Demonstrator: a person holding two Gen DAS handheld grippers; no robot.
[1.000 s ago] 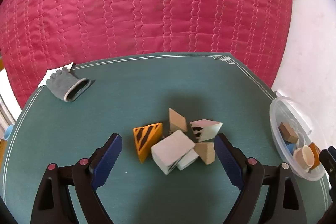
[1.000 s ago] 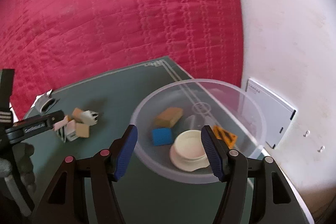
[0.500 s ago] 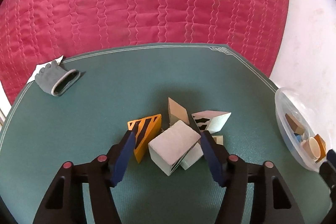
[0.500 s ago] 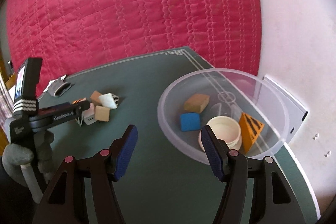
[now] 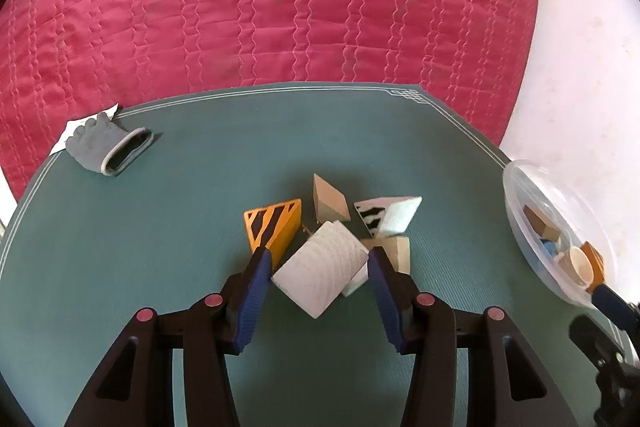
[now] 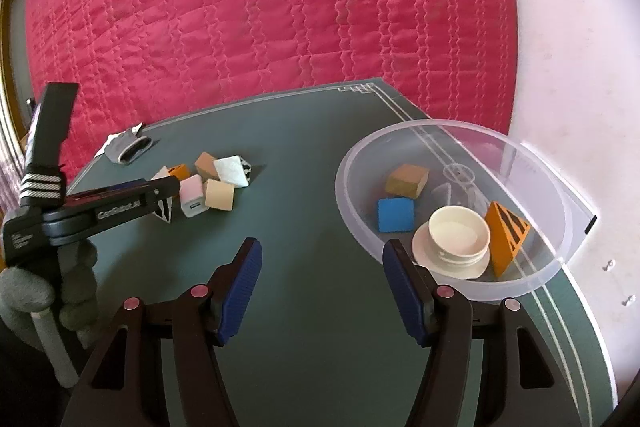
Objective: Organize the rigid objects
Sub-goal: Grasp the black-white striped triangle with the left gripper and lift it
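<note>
Pale wooden cube (image 5: 321, 269), grain-lined, is bracketed by the closing left gripper (image 5: 318, 267) on the green desk (image 5: 180, 227), left of the clear plastic bowl (image 6: 520, 283); right gripper (image 6: 322, 263) is held open, empty.

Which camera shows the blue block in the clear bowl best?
The right wrist view: the blue block lies unobstructed inside the clear bowl. In the left wrist view only a sliver of it peeks through the bowl at the frame's edge.
</note>
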